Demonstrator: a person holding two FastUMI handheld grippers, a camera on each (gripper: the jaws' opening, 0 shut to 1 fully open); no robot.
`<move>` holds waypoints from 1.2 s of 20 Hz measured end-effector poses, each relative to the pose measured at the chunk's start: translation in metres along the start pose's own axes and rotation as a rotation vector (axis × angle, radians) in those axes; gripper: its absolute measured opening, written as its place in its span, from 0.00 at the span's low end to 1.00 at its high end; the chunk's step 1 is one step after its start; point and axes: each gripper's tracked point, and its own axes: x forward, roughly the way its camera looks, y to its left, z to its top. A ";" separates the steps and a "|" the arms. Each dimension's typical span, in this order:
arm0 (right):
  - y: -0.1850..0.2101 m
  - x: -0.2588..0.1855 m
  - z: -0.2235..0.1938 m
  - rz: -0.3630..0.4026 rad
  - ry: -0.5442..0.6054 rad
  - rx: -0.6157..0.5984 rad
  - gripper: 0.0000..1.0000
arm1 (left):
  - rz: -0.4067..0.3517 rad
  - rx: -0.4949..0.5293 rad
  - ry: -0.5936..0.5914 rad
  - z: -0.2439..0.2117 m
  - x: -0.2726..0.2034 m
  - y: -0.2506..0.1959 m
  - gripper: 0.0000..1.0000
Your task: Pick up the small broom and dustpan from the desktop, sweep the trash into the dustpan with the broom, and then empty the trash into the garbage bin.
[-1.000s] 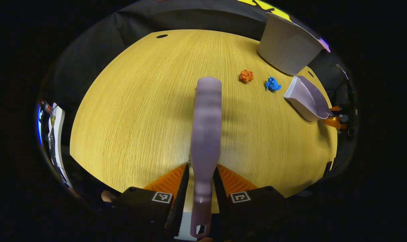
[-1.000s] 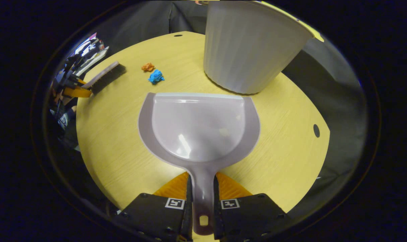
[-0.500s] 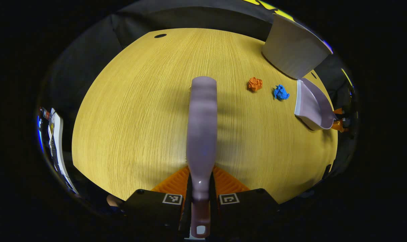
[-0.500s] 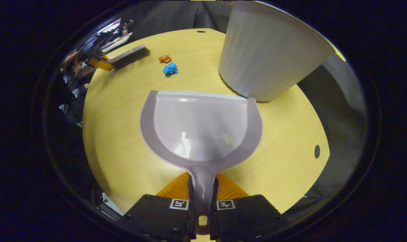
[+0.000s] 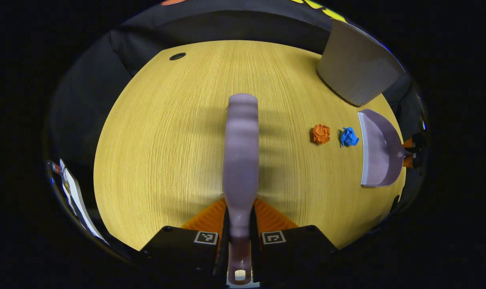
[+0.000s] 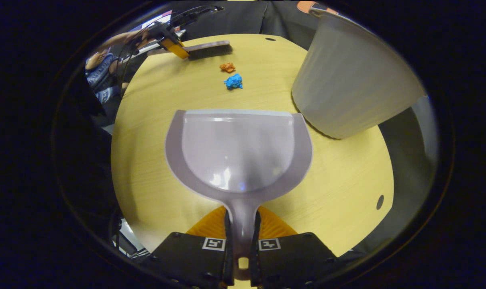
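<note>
My left gripper (image 5: 239,224) is shut on the handle of the small mauve broom (image 5: 240,152), which points forward over the wooden desktop (image 5: 166,140). My right gripper (image 6: 241,233) is shut on the handle of the mauve dustpan (image 6: 238,152), held level with its mouth facing away. An orange paper ball (image 5: 320,133) and a blue paper ball (image 5: 348,137) lie on the desk just in front of the dustpan's (image 5: 377,150) lip. In the right gripper view the blue ball (image 6: 233,82) and orange ball (image 6: 227,67) lie beyond the pan, with the broom (image 6: 207,47) farther back.
A grey garbage bin (image 6: 353,88) stands on the desk right of the dustpan, also at the far right as the bin (image 5: 357,72) in the left gripper view. A person's arm (image 6: 114,44) holds the far gripper. Cable holes (image 5: 177,56) dot the desktop.
The dustpan has swung round so its mouth now faces the two paper balls. The broom has shifted a little, and the balls sit lower and farther right in the left gripper view.
</note>
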 end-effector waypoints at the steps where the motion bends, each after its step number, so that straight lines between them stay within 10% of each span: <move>1: 0.001 0.000 0.001 0.001 0.005 0.003 0.15 | -0.005 0.019 0.002 0.006 -0.002 -0.003 0.25; 14: 0.010 -0.004 0.010 -0.011 0.030 0.030 0.15 | -0.201 0.280 0.056 0.106 -0.085 -0.156 0.25; 24: 0.013 0.002 0.001 -0.008 -0.004 0.129 0.15 | -0.305 0.330 0.076 0.088 -0.092 -0.246 0.25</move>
